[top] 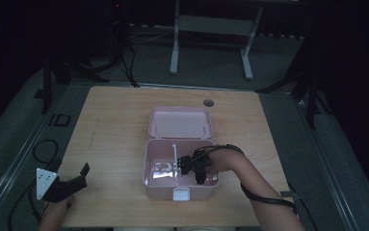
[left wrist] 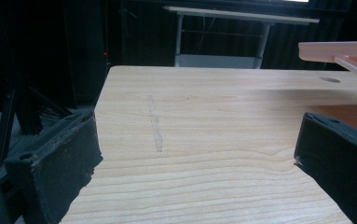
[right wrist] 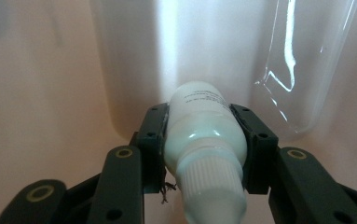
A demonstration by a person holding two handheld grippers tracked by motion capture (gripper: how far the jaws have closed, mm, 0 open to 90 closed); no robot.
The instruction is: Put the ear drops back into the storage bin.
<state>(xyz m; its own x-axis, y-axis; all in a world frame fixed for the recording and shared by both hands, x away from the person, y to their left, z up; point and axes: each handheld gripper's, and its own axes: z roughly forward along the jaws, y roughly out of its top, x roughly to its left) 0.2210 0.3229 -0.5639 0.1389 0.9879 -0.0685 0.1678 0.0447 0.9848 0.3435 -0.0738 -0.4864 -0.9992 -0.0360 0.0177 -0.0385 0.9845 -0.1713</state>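
The pink storage box sits near the table's front edge, its lid thrown back. In its right compartment, right of the white divider, the right gripper clamps a small white bottle by its sides; the bottle's long axis runs along the jaws, ribbed cap toward the camera. The left gripper rests well left of the box, jaws apart, holding nothing.

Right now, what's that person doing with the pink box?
A person is using two hand-held claws at a wooden table. The right claw is shut on a small white bottle and holds it down inside the open pink box, in its right-hand compartment. The box's lid is flipped back. The left claw rests open over the table's near left corner, holding nothing.
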